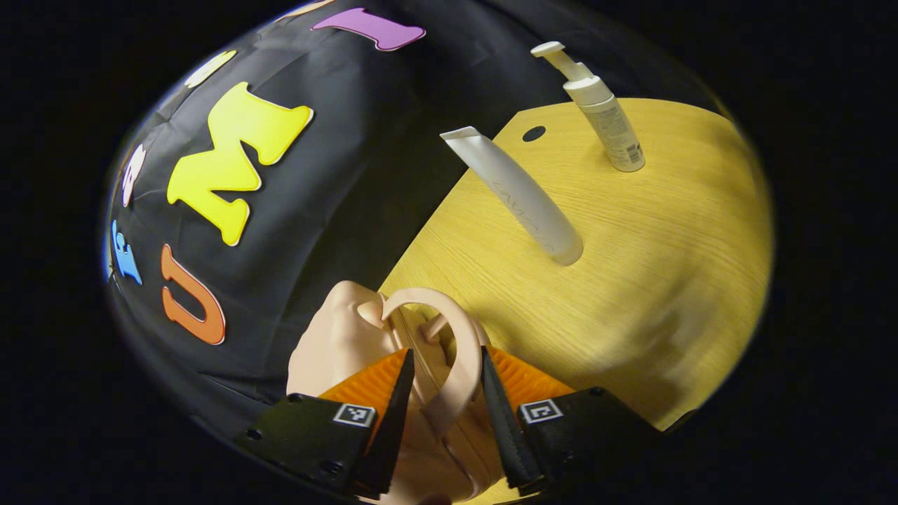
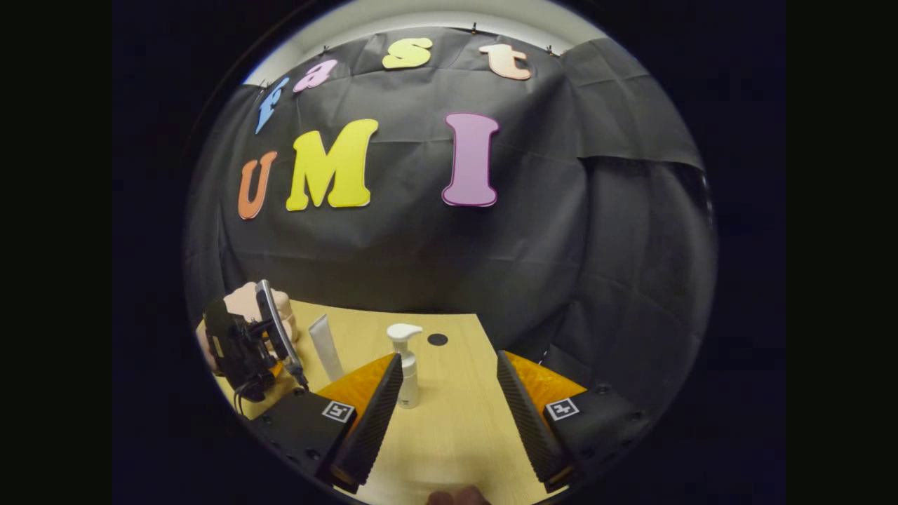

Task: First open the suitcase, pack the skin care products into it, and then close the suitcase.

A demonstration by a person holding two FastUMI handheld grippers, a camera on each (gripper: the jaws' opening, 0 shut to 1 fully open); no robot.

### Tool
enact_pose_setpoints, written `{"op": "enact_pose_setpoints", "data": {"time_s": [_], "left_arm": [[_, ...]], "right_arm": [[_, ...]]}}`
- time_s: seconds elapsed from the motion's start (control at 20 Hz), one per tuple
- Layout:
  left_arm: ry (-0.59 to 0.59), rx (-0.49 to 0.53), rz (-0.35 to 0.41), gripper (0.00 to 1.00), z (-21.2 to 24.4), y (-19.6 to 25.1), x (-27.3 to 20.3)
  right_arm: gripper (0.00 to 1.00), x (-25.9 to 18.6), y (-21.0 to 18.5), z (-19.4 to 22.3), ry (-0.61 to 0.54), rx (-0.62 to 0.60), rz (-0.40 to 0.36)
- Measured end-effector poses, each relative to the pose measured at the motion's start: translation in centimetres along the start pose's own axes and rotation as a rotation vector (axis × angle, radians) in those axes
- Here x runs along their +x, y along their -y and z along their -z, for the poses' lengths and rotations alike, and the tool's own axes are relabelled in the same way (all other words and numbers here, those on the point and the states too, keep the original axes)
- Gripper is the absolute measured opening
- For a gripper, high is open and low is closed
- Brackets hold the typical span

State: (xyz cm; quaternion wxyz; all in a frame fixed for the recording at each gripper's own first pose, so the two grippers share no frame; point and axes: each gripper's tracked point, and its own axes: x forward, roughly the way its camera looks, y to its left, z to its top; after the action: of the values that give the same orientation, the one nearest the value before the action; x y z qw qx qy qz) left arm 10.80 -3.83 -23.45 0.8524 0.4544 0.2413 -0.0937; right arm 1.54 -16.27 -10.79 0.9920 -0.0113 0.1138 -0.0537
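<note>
Jaws first: the left gripper (image 1: 440, 393) has its jaws set either side of the arched handle (image 1: 449, 337) of the pale pink suitcase (image 1: 337, 344), close to it, though I cannot tell whether both press on it or merely bracket it. The right gripper (image 2: 449, 407) hangs with its jaws wide apart over bare wood, holding nothing.

Largest in the scene is the counter (image 1: 666, 266), a light wood top with a small dark hole near its far edge. Next comes the suitcase, a small rounded case at the counter's near corner, directly under the left gripper; its lid looks closed, so opening appears to be the step in hand. In the right gripper view the left gripper (image 2: 280, 358) shows farther off, over that same case.

Of the skin care products, the white tube (image 1: 519, 196) stands upright near the suitcase, and the pump bottle (image 1: 607, 119) stands upright farther along, well apart from the tube.

The risks, as I judge them: the handle is curved and smooth, so a loose hold could slip off it. The case sits at the counter's corner and looks light, so pulling on it could drag it over the edge. Both products stand tall and narrow, so a sideways brush could topple them.
</note>
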Motion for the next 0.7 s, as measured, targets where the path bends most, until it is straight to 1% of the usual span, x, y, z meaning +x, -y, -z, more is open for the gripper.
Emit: {"op": "enact_pose_setpoints", "data": {"time_s": [0.05, 0.1, 0.15, 0.2, 0.25, 0.3, 0.4, 0.45, 0.5, 0.6, 0.7], "left_arm": [[-0.011, 0.001, 0.014, 0.54, 0.1, 0.4, 0.1], [-0.018, 0.005, 0.021, 0.42, 0.1, 0.4, 0.1], [-0.019, 0.009, 0.028, 0.37, -0.1, 0.4, 0.0], [-0.02, 0.01, 0.026, 0.36, -0.3, 0.3, -0.2], [-0.004, 0.004, 0.022, 0.3, -0.8, 0.0, -0.5], [0.016, -0.006, 0.019, 0.22, -1.3, -0.4, -1.0], [0.049, -0.041, -0.005, 0.15, -1.9, -1.8, -2.4], [0.059, -0.073, -0.011, 0.14, -2.1, -2.6, -3.2], [0.084, -0.109, -0.021, 0.12, -2.2, -4.1, -4.1], [0.143, -0.162, -0.07, 0.11, -3.0, -7.4, -6.4], [0.188, -0.243, -0.107, 0.09, -2.7, -11.3, -7.7]], "right_arm": [[0.8, -0.3, -0.2, -0.2, 0.004, 0.0, 0.0], [0.8, -0.5, -0.5, -0.2, 0.008, 0.001, -0.001], [0.8, -0.7, -0.8, -0.5, 0.014, 0.001, 0.0], [0.8, -1.0, -1.0, -0.6, 0.021, 0.004, 0.002], [0.8, -1.1, -1.1, -0.9, 0.027, 0.011, 0.006], [0.8, -1.5, -1.2, -1.0, 0.031, 0.017, 0.011], [0.8, -1.9, -1.5, -1.3, 0.038, 0.028, 0.027], [0.8, -2.2, -1.6, -1.7, 0.044, 0.035, 0.035], [0.8, -2.4, -2.0, -2.0, 0.05, 0.041, 0.039], [0.8, -2.8, -3.1, -3.0, 0.065, 0.039, 0.038], [0.8, -3.3, -4.5, -4.7, 0.088, 0.031, 0.029]]}}
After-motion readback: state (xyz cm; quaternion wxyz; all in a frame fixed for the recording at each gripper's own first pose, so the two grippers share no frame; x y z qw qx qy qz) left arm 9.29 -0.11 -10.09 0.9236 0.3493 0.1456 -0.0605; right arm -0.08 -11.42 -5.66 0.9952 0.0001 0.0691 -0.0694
